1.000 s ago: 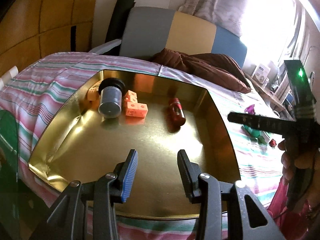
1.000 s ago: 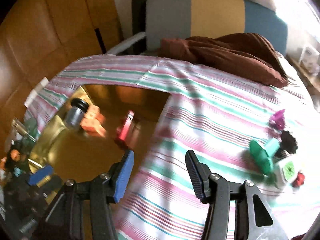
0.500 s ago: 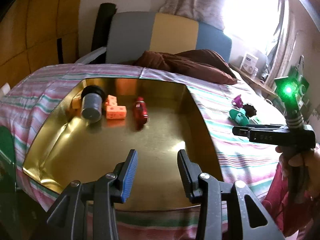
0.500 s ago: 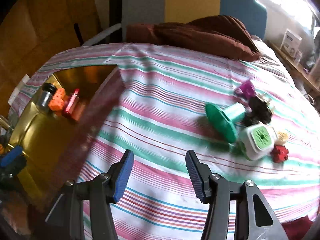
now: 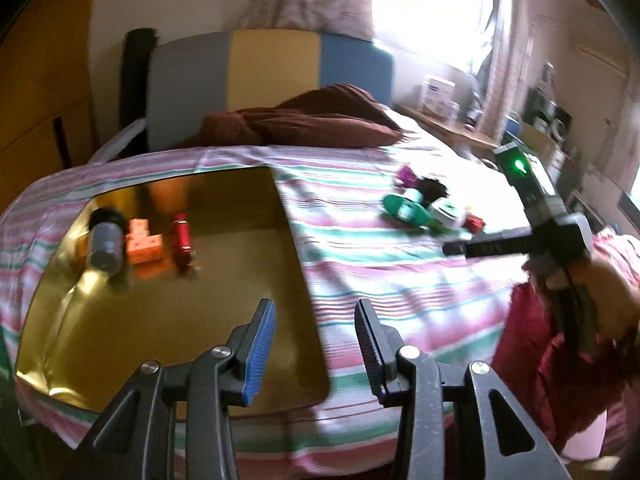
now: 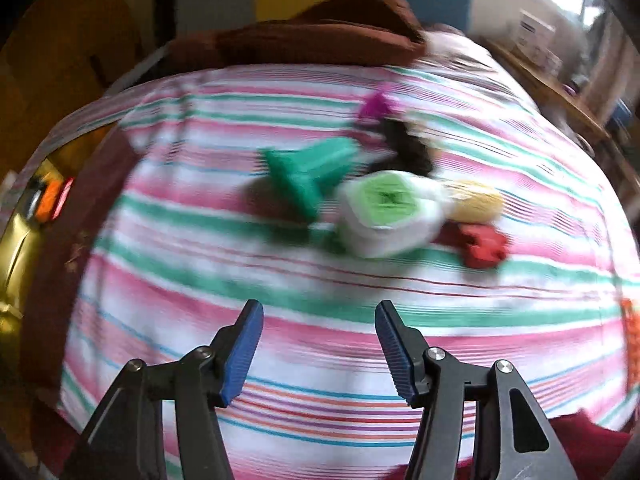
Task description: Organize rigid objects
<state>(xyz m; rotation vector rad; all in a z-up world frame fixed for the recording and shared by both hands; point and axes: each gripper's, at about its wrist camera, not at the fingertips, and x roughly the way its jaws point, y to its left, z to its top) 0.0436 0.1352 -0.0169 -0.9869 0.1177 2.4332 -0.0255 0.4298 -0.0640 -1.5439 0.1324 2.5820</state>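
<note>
We see a glossy gold metal tray (image 5: 240, 272) mirroring its contents, a matt striped cloth sheet (image 6: 280, 280), smooth plastic toys such as the green funnel (image 6: 308, 172) and white-green cube (image 6: 388, 216), and ribbed blue pads (image 6: 242, 354) on matt black gripper fingers

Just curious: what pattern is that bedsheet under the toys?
The bedsheet has pink, green and white stripes, clearest in the right wrist view.

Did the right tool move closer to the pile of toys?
Yes. The right tool swung away from the gold tray and toward the toys; the white and green cube now looks much bigger and sits almost straight ahead.
</note>
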